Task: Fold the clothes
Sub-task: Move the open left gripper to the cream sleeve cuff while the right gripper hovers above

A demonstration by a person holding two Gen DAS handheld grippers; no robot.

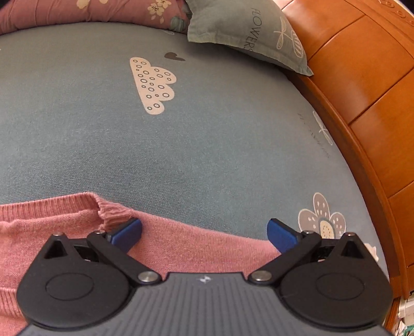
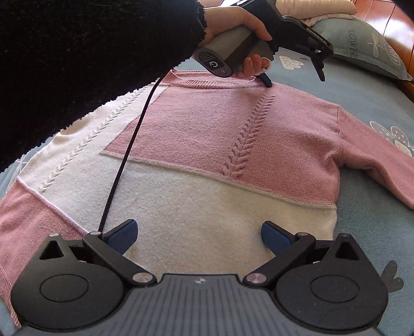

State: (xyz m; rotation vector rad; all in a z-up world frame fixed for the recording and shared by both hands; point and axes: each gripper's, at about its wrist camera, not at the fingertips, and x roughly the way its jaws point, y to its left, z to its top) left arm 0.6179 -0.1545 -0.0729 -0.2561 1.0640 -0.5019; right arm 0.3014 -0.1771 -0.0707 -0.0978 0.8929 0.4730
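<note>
The left gripper is spreading its blue fingers wide and gripping nothing; one is resting at the ribbed neckline of the pink and white sweater, the other is hanging over the shoulder edge near the bare bedsheet. The right gripper is likewise standing released, its fingers hovering empty over the white lower band of the sweater, near the hem. From the right wrist view, a hand in a fuzzy black sleeve is holding the left gripper's handle at the collar, with its black cable trailing across the chest. The sweater is lying flat and face up on the bed, collar toward the headboard edge, one pink arm stretching out sideways; the other arm is mostly hidden under the sleeve. A grey-green pillow is sitting at the bed's head corner, well apart from the garment. No fold is showing anywhere yet: the body is spread smooth and the visible arm is lying open. The task is looking barely begun, with both arms and the body still waiting to be folded.
</note>
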